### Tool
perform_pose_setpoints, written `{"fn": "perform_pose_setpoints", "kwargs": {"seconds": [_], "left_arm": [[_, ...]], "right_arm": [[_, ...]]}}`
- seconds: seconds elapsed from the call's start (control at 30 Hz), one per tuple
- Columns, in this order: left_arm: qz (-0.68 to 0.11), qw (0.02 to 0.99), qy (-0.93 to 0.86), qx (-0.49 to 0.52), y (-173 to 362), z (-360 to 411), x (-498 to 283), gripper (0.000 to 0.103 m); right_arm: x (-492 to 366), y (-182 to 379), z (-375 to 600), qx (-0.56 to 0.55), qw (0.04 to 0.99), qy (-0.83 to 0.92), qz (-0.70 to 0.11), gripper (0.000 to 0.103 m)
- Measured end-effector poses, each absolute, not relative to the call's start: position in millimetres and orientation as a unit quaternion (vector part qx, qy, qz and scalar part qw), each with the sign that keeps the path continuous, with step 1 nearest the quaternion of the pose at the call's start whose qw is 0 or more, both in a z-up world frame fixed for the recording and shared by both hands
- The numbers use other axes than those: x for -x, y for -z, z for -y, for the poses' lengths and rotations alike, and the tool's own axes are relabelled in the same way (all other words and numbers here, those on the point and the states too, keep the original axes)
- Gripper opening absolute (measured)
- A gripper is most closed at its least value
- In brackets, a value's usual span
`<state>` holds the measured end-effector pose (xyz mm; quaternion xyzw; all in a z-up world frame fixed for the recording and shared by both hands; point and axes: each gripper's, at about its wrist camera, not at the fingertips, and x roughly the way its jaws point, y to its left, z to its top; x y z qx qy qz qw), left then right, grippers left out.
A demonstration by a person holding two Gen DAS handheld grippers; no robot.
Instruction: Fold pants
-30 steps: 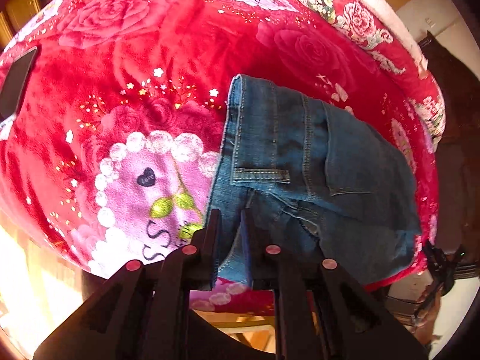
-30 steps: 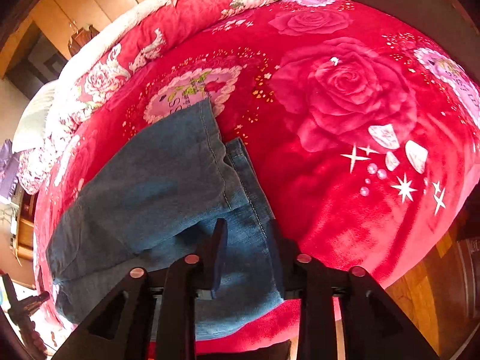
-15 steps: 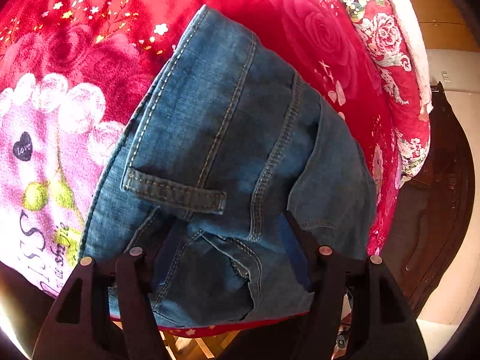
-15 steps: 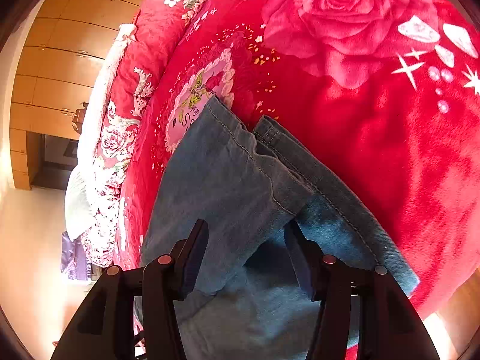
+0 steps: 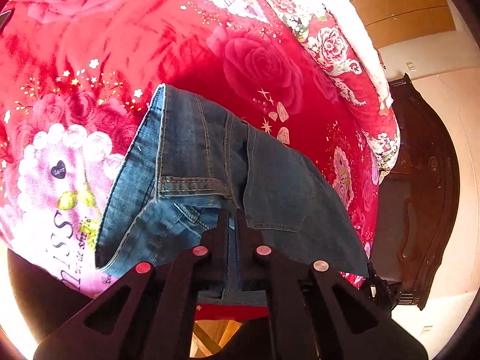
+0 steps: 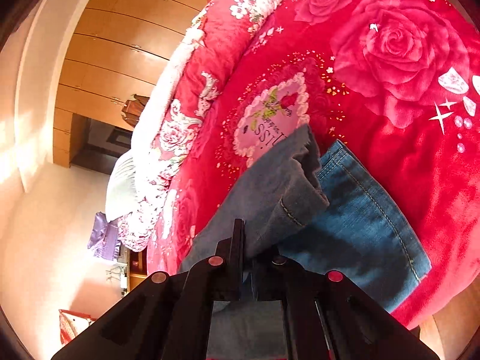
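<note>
Thick, stitched blue denim of the pants (image 5: 210,162) is pinched between the closed jaws of the left gripper (image 5: 231,219), while a softer faded fold is clamped by the right gripper (image 6: 244,234). Beyond, the pants are spread near the edge of a plush red rose-printed blanket (image 5: 120,45), bordered farther off by a white fleecy trim (image 5: 354,30).

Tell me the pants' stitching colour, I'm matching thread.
Pale tan on blue denim pants; clearest in the left wrist view.

A plush red blanket (image 5: 126,39) printed with big roses covers the bed. At three o'clock in the left wrist view stands a dark carved wooden footboard (image 5: 426,186). Light wooden wardrobe doors (image 6: 114,57) fill ten o'clock in the right wrist view.
</note>
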<state>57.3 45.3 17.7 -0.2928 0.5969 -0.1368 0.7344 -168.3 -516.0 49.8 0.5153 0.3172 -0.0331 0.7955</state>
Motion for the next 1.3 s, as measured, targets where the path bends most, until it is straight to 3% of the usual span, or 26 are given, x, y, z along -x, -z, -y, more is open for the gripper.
{"fn": "perform_pose_setpoints", "kwargs": {"seconds": [0.17, 0.33, 0.37, 0.5, 0.77, 0.83, 0.9, 1.07, 1.1, 1.13, 1.2, 1.3], "left_arm": [[-0.622, 0.706, 0.141, 0.308, -6.6, -66.9, -27.1, 0.002], [-0.636, 0.667, 0.152, 0.358, 25.9, -61.0, -46.7, 0.003], [-0.637, 0.669, 0.145, 0.355, 29.5, -56.1, -51.5, 0.005], [-0.653, 0.65, 0.129, 0.367, 51.7, -36.0, -64.2, 0.033], [-0.677, 0.619, 0.107, 0.383, 56.7, -32.0, -55.6, 0.035], [-0.669, 0.641, 0.1, 0.364, 49.5, -35.5, -49.7, 0.045], [-0.658, 0.663, 0.08, 0.348, 50.7, -42.4, -55.0, 0.049], [-0.662, 0.656, 0.067, 0.356, 67.5, -38.9, -79.3, 0.047], [-0.66, 0.657, 0.07, 0.357, 65.6, -37.8, -79.9, 0.04], [-0.655, 0.662, 0.072, 0.357, 61.4, -37.3, -80.5, 0.022], [-0.641, 0.671, 0.094, 0.36, 49.3, -38.7, -82.2, 0.005], [-0.614, 0.707, 0.101, 0.337, 23.7, -41.2, -83.9, 0.002]], "right_arm": [[213.2, -37.2, 506.3, -0.533, 0.776, 0.033, -0.336, 0.003], [214.5, 4.7, 509.7, -0.544, 0.751, 0.077, -0.365, 0.003], [211.0, 6.6, 510.2, -0.545, 0.752, 0.08, -0.362, 0.004], [198.1, 6.2, 515.1, -0.55, 0.752, 0.083, -0.355, 0.007], [195.2, 5.2, 519.0, -0.546, 0.75, 0.086, -0.363, 0.007], [196.0, 4.8, 518.9, -0.542, 0.752, 0.087, -0.364, 0.007], [195.0, 6.9, 519.3, -0.542, 0.752, 0.089, -0.364, 0.007], [187.8, 8.4, 518.0, -0.539, 0.751, 0.09, -0.37, 0.007], [187.2, 6.6, 518.1, -0.536, 0.754, 0.09, -0.369, 0.007], [186.9, 5.4, 518.5, -0.535, 0.755, 0.09, -0.368, 0.007], [186.4, 4.6, 519.8, -0.53, 0.758, 0.093, -0.368, 0.007], [181.4, 4.2, 520.6, -0.515, 0.765, 0.091, -0.376, 0.004]]}}
